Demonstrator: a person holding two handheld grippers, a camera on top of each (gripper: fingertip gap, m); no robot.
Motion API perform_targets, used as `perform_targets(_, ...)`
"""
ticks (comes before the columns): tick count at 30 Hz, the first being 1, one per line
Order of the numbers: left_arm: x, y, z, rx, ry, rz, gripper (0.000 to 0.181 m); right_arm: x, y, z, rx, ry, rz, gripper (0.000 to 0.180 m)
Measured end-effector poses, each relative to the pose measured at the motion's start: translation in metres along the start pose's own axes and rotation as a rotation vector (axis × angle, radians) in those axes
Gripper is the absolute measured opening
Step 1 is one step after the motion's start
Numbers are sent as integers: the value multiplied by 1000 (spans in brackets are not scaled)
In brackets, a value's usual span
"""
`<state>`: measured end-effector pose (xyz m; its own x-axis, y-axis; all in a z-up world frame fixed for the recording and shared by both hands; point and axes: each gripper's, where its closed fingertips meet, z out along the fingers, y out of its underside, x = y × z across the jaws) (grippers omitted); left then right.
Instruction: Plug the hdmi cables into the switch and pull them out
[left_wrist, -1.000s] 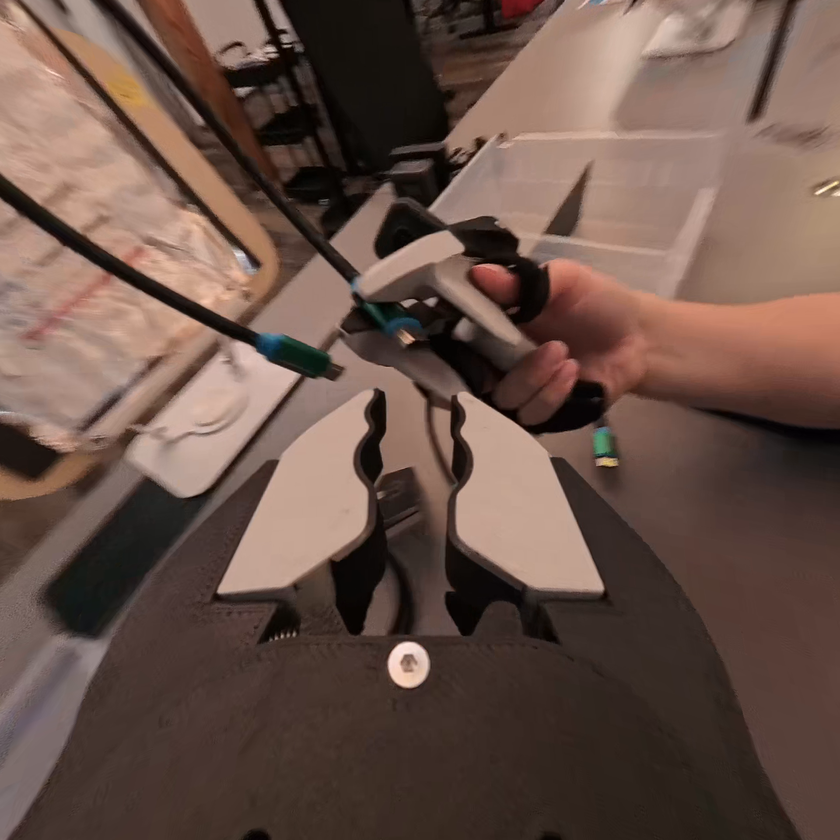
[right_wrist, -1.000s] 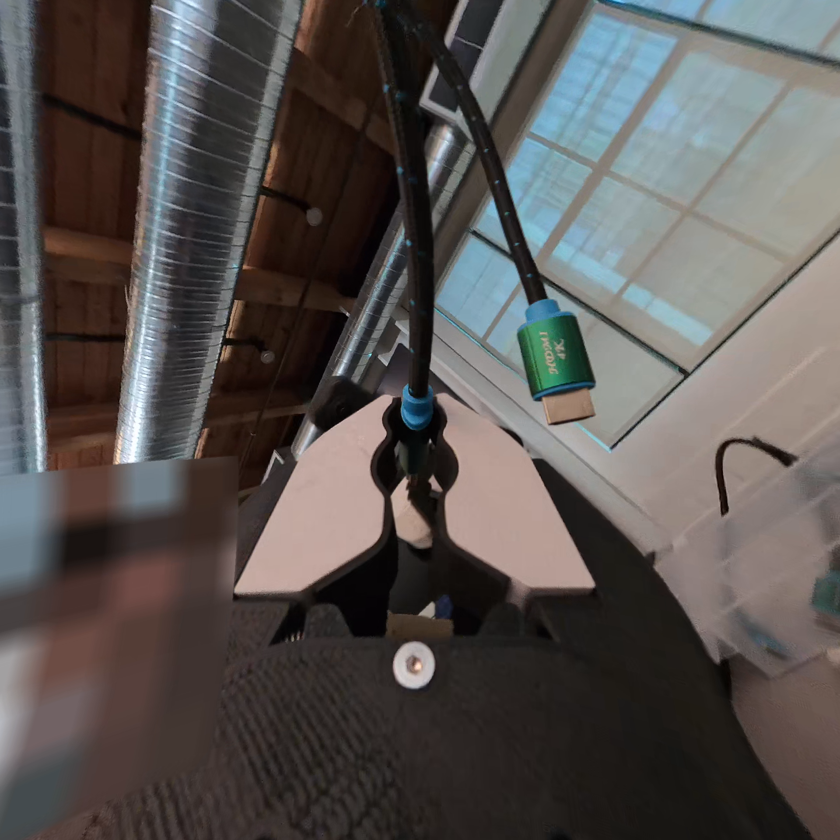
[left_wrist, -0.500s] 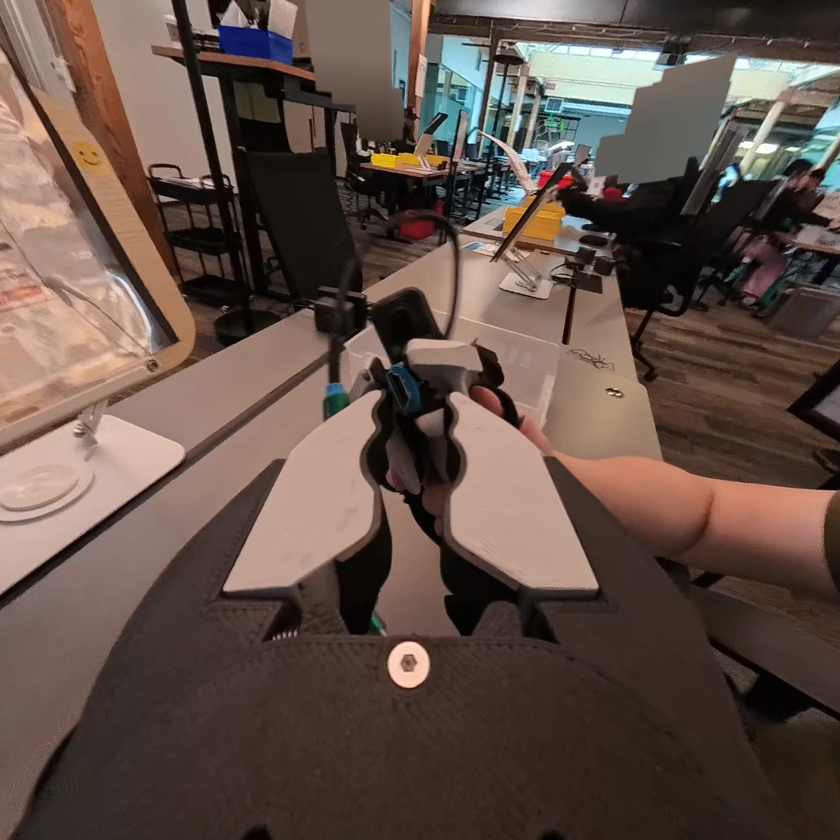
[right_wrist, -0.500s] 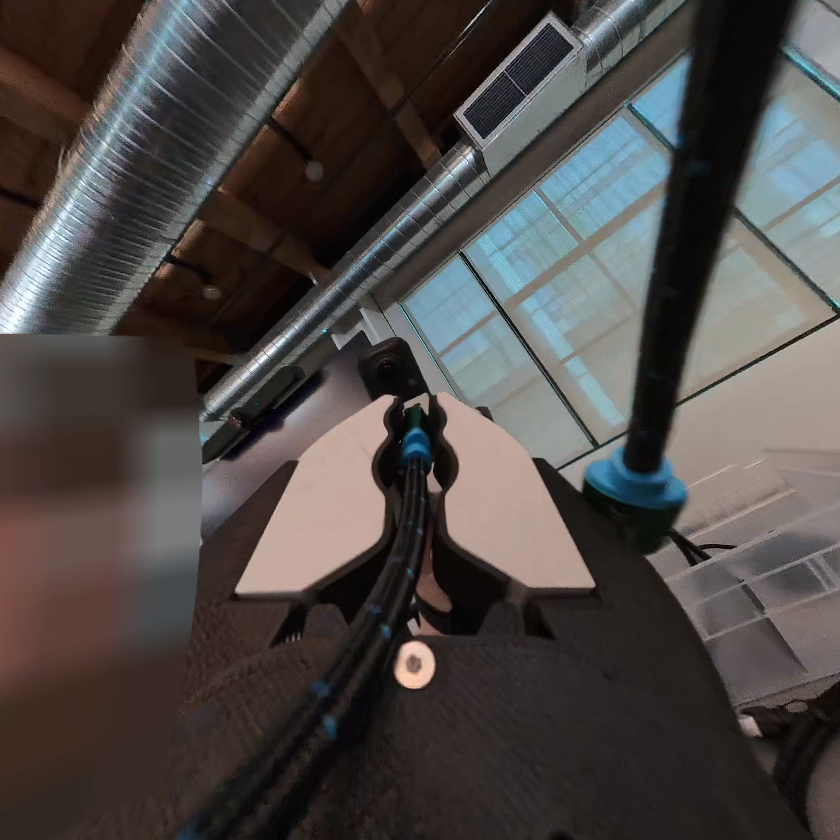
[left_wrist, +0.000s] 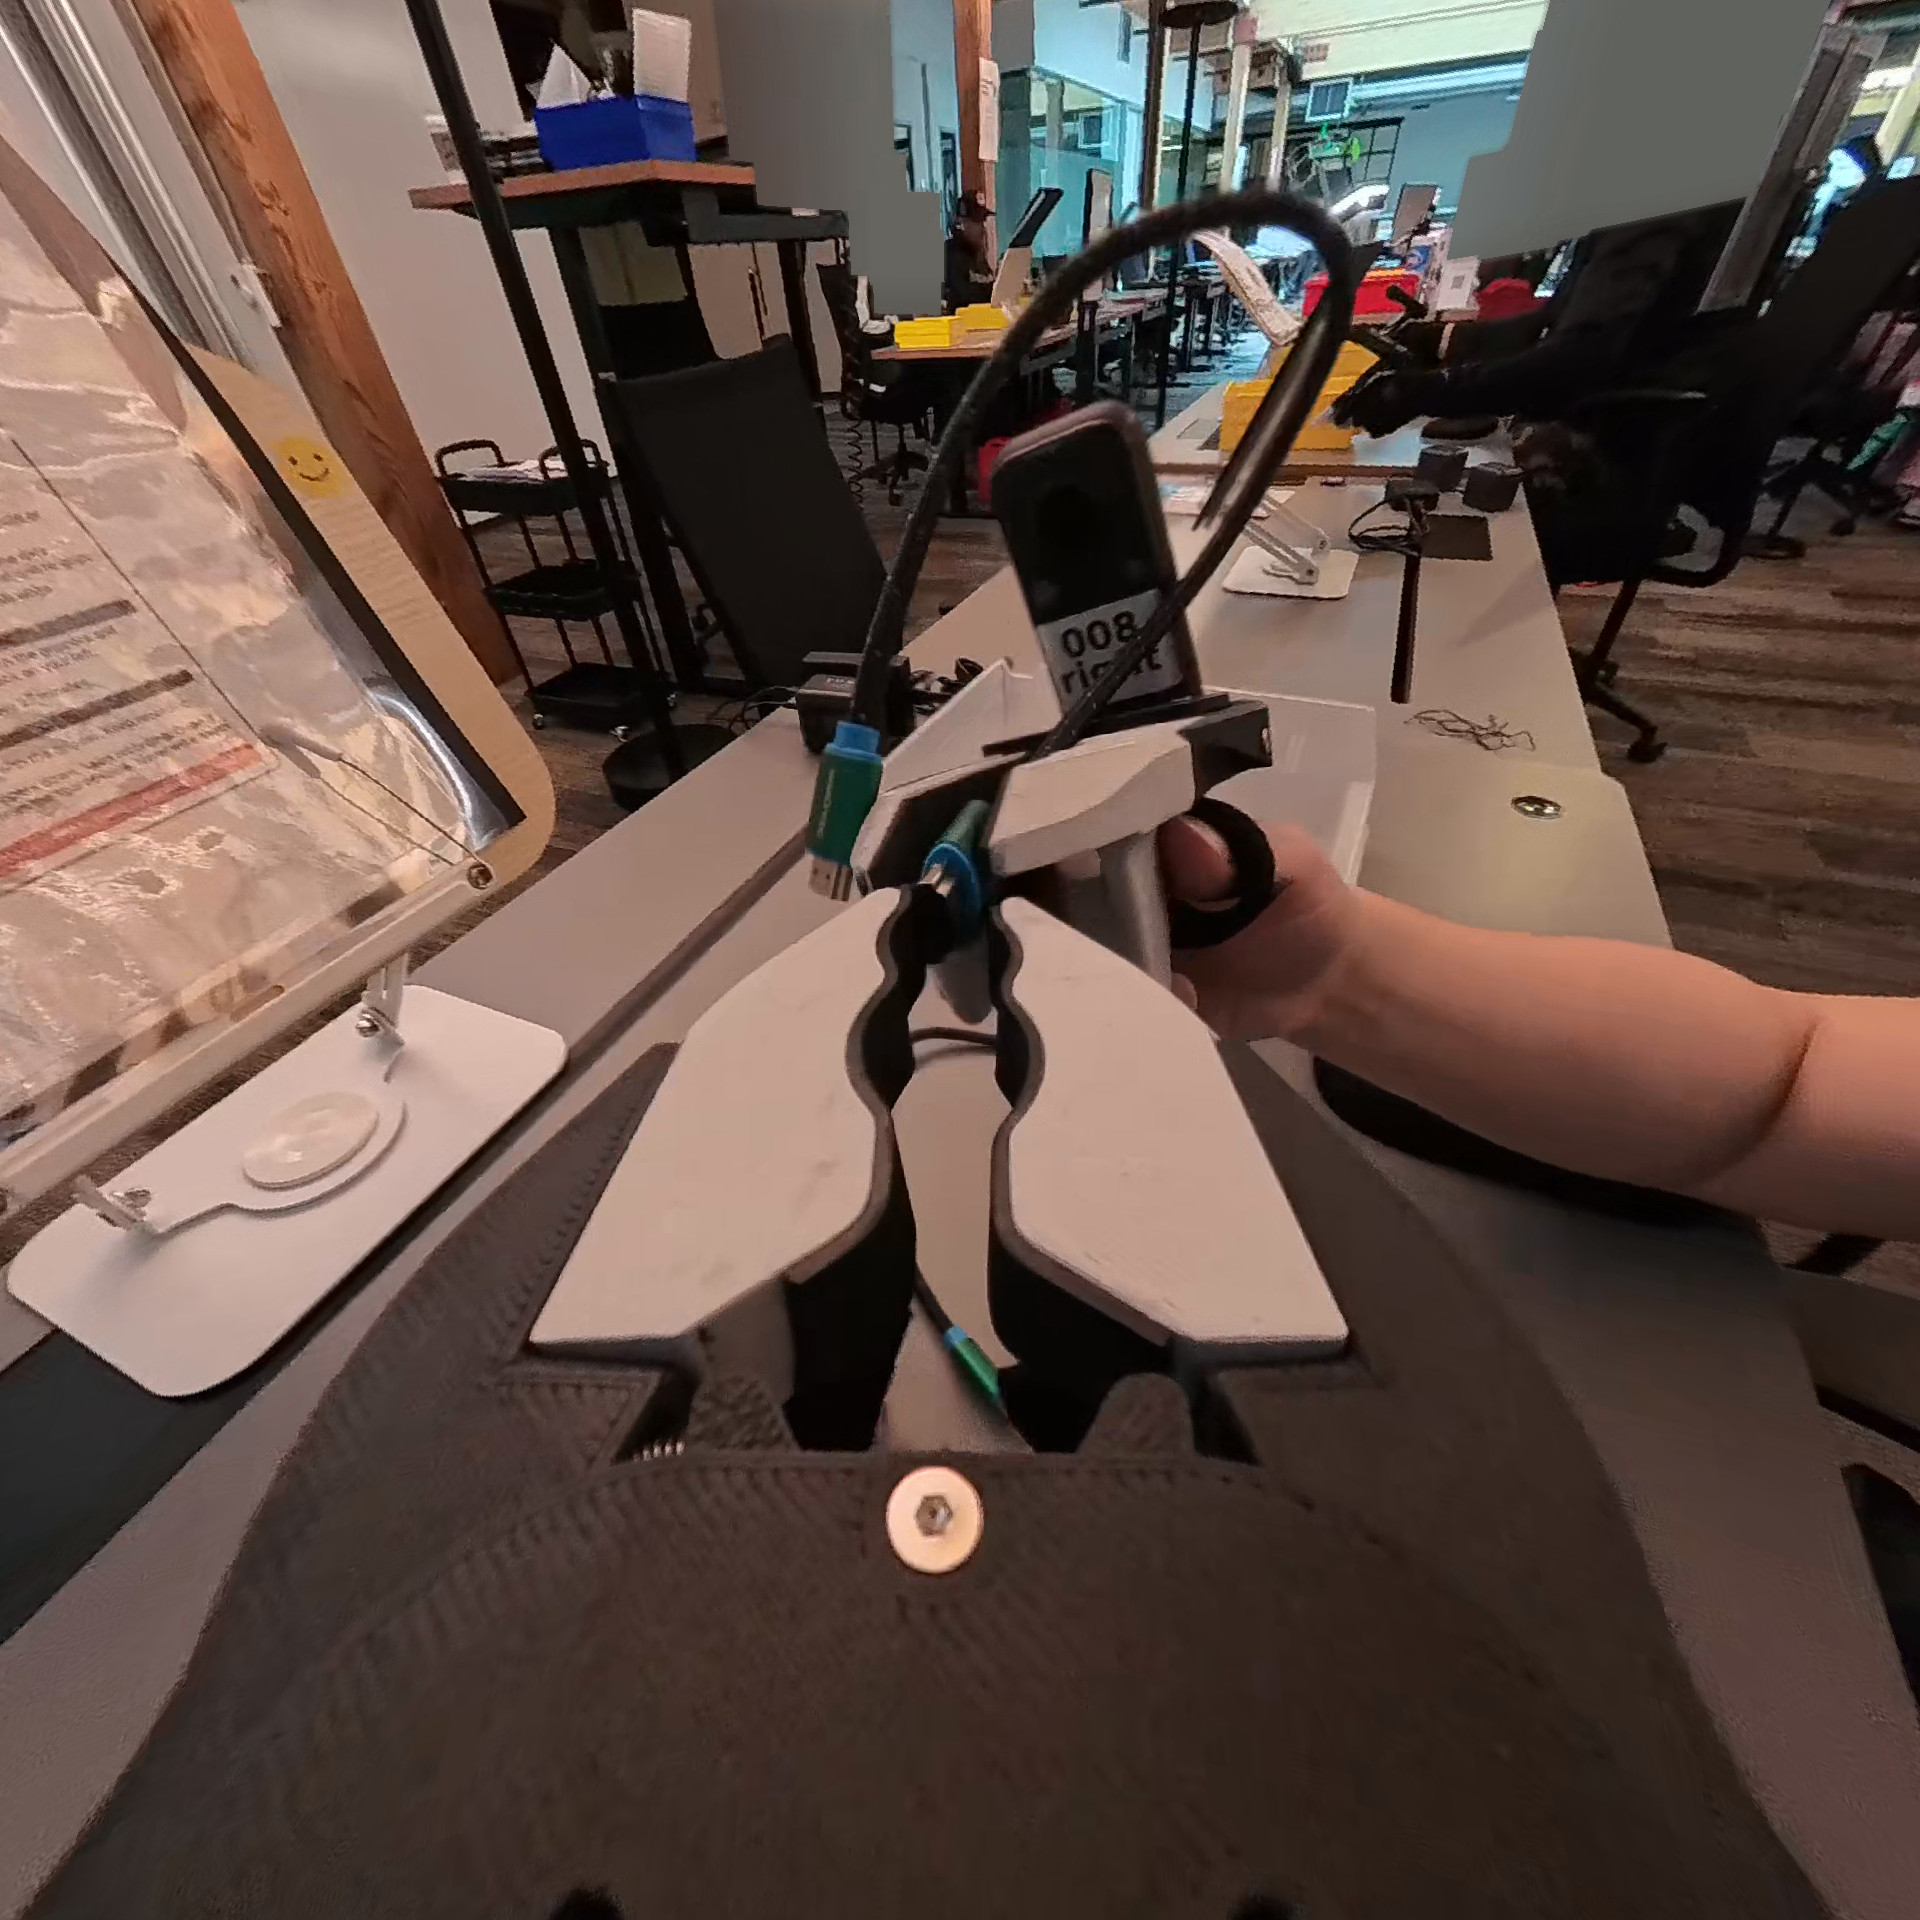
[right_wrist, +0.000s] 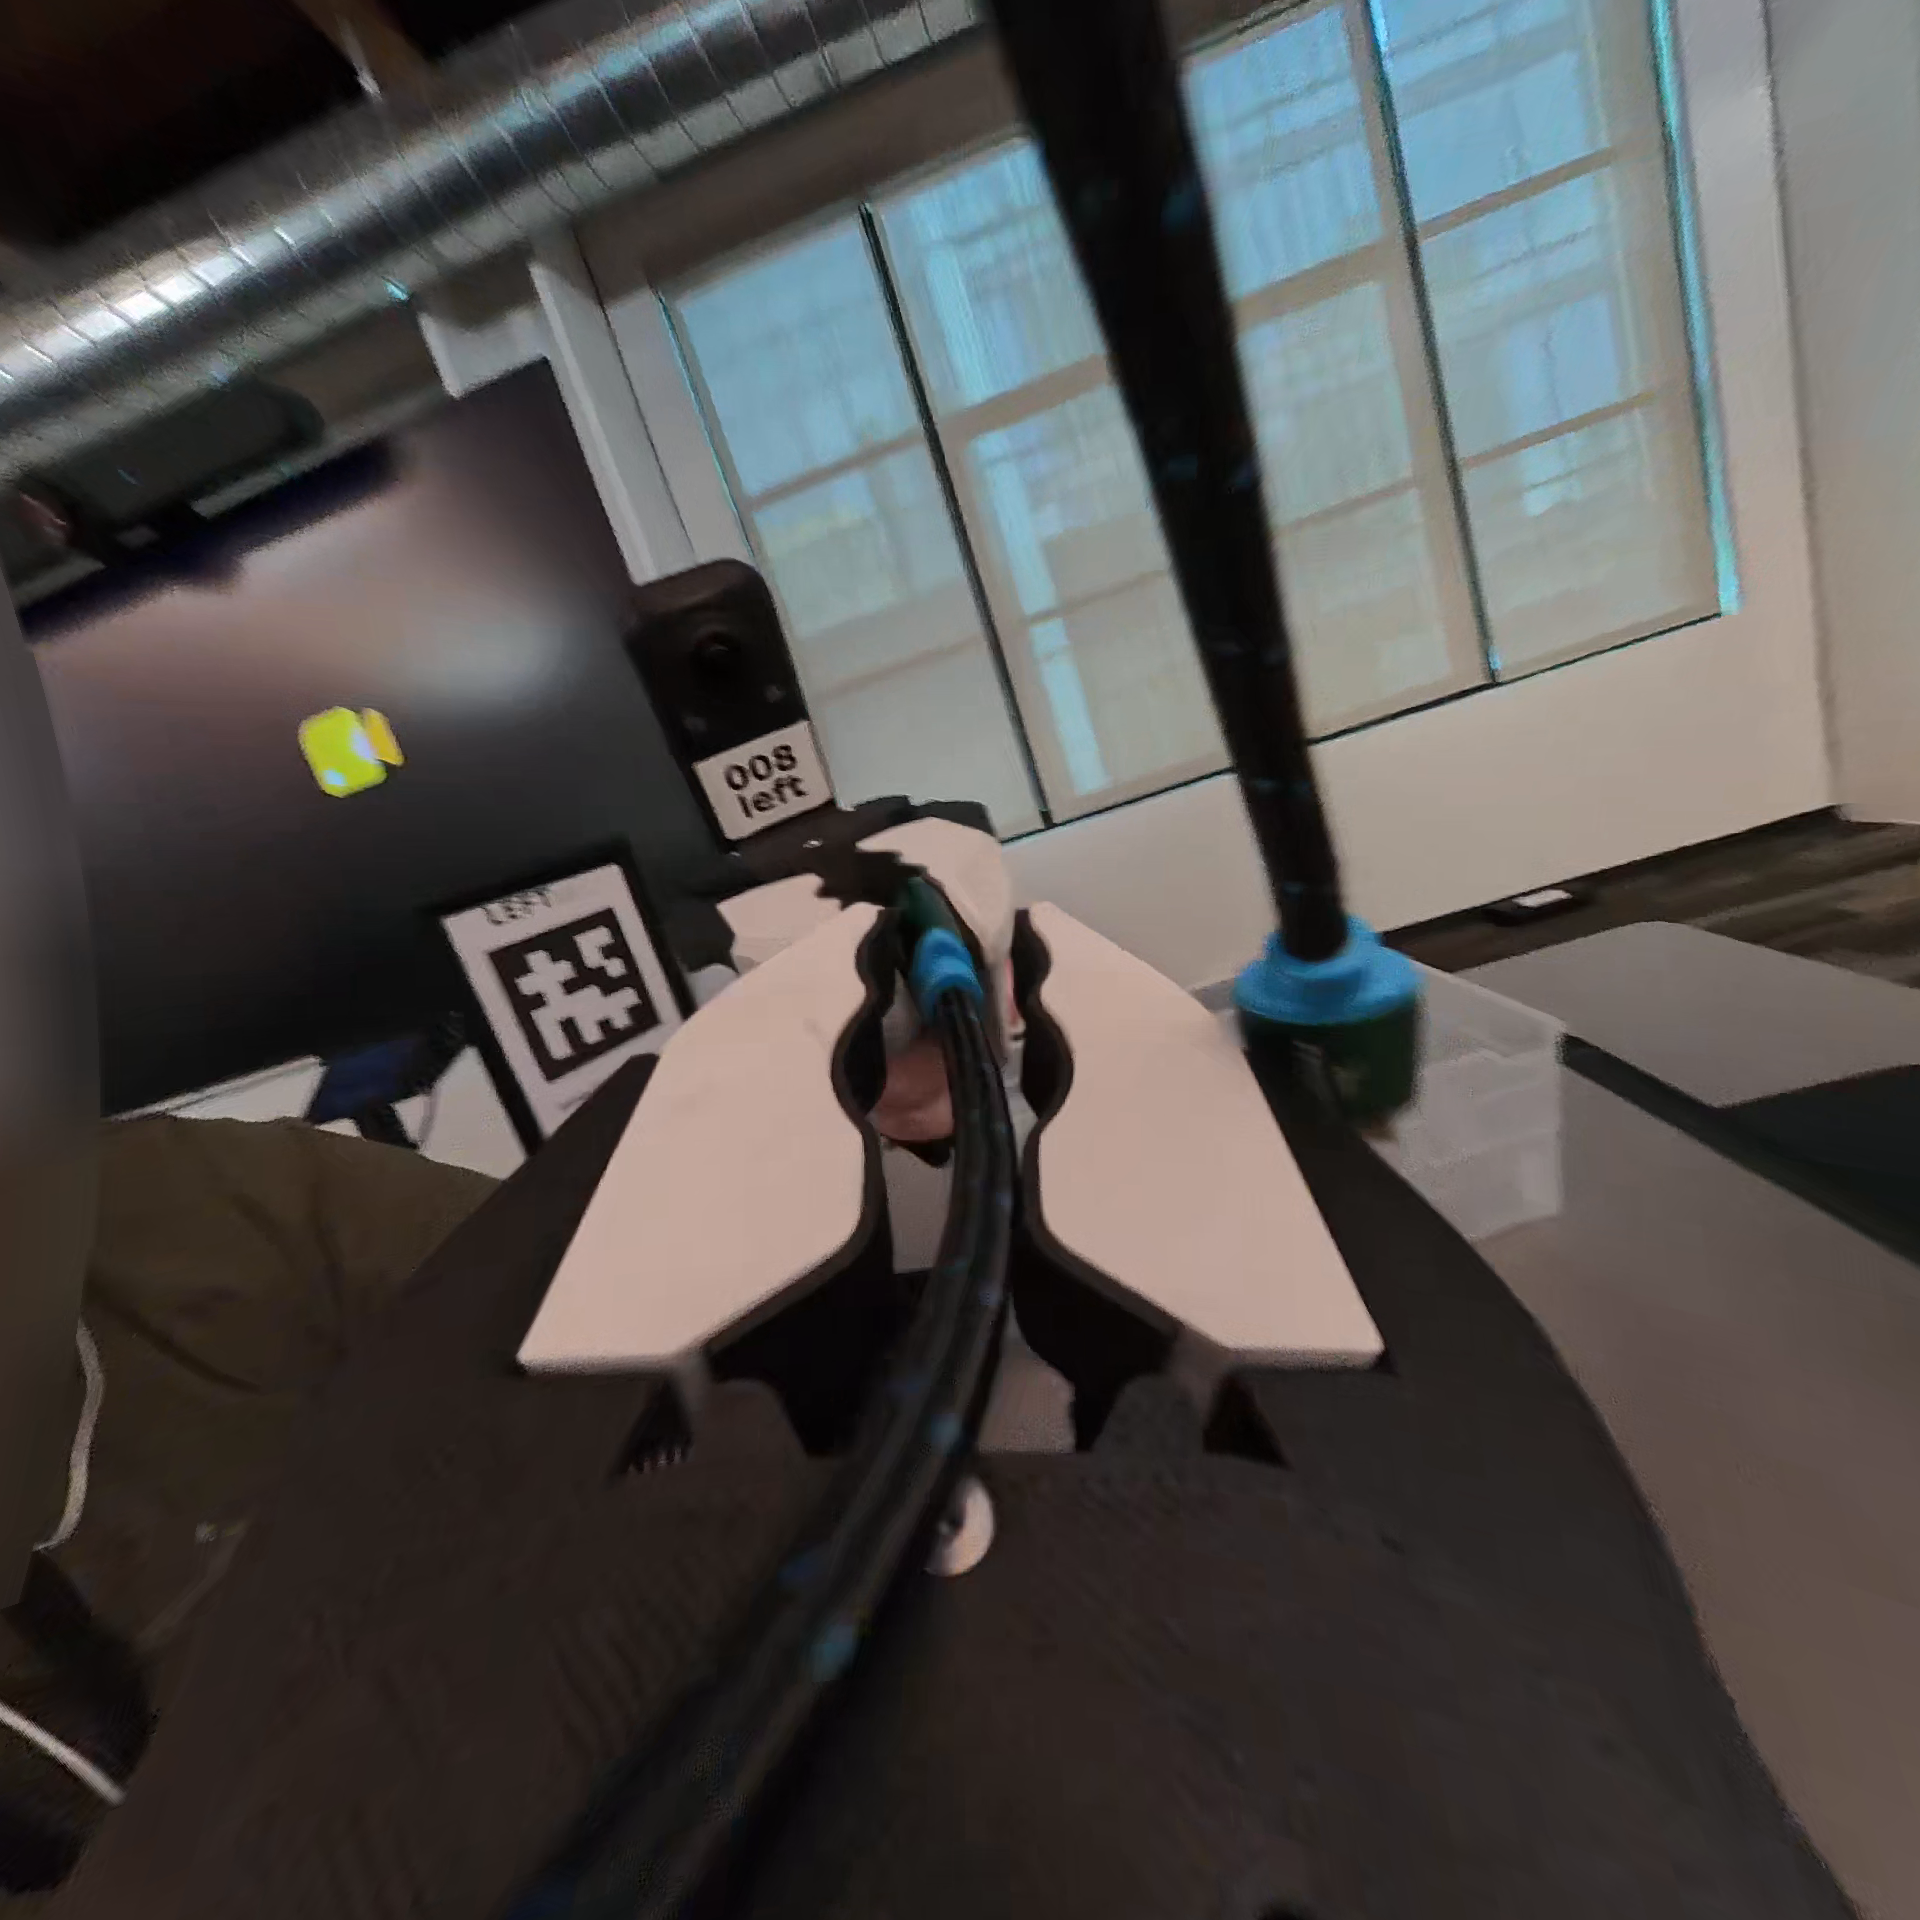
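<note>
A green HDMI plug with a blue collar (left_wrist: 954, 878) sits tilted between the two grippers, green end up. My right gripper (right_wrist: 943, 930) faces the left one and is shut on it. The collar (right_wrist: 940, 961) lies between its fingertips, and the braided black cable runs back over its body. My left gripper (left_wrist: 951, 920) has its fingertips closed against the collar. The cable arcs overhead to a second green plug (left_wrist: 844, 816) that hangs free, also in the right wrist view (right_wrist: 1330, 1029). A third plug (left_wrist: 971, 1361) lies on the table below. No switch is in view.
A framed sheet on a white stand (left_wrist: 291, 1164) stands at the left of the grey table (left_wrist: 623, 935). A clear plastic bin (left_wrist: 1320, 769) sits behind the right gripper. A hand and forearm (left_wrist: 1507, 1101) reach in from the right. Chairs and desks stand farther back.
The right gripper swung down from pointing at the ceiling to face the left gripper. The left gripper rose to the plug and its fingers closed in around the collar.
</note>
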<state>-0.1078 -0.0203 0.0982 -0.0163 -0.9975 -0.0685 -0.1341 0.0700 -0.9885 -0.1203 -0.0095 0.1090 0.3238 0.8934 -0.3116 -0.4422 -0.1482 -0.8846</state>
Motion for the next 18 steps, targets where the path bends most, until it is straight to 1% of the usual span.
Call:
perform_targets(1,-2,-1,-2,3,-12,11,10,4,-1,-2,-9,31,-19,25)
perform_targets(4,-2,-4,-7,4,4,12,10,2,-5,-7,-6,9,-40,20)
perform_targets(6,1,-3,-8,-6,36,13,11,-5,-4,-8,-5,-49,-47,11)
perform_targets(9,7,-2,-10,0,81,63,11,-10,0,-8,-27,-97,-48,10)
perform_targets(11,10,-2,-10,-3,85,98,15,-10,5,-9,-63,-91,-114,10)
perform_targets(14,14,2,-8,-21,99,130,14,-14,12,-8,-106,-95,-216,10)
perform_targets(18,19,7,-10,-58,119,196,12,-17,16,-9,-122,-115,-268,11)
